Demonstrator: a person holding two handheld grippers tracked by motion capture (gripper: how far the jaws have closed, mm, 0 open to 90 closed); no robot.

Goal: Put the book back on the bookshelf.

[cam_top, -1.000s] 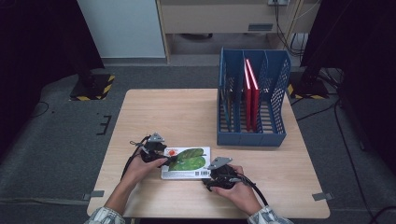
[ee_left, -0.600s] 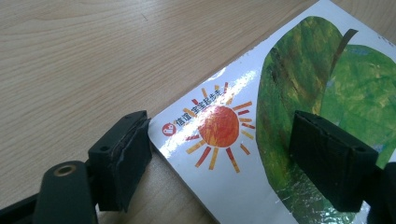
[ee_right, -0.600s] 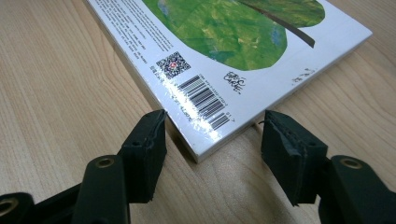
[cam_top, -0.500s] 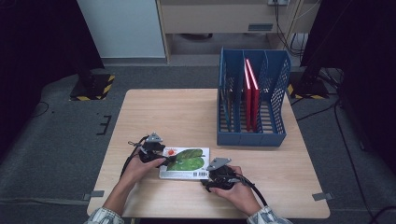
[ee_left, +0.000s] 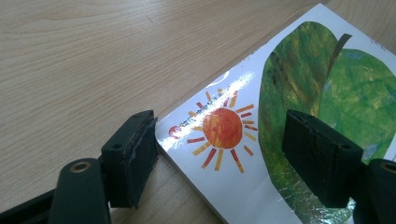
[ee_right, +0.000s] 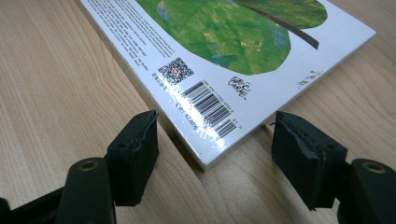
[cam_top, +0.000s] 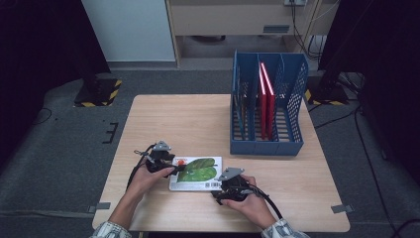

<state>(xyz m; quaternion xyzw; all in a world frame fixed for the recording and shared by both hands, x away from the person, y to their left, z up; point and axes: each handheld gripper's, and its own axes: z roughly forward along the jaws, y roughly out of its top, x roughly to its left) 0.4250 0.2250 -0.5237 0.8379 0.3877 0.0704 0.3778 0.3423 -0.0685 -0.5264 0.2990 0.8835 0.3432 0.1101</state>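
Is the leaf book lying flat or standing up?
Lying flat. The book rests cover-up on the table, closed, its whole underside against the wood in both gripper views.

We see a light wooden table (cam_top: 198,119) on grey carpet (cam_top: 59,148), pale panel (cam_top: 126,29) behind, surroundings possibly dark curtains.

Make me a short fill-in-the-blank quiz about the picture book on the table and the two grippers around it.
1. The book lies flat on the wooden ____.
2. Beside the big green leaf, its cover shows an orange ____.
3. The left gripper and the right gripper both have their jaws ____.
4. The blue file rack holds upright ____ books.

Missing words: table; sun; open; red
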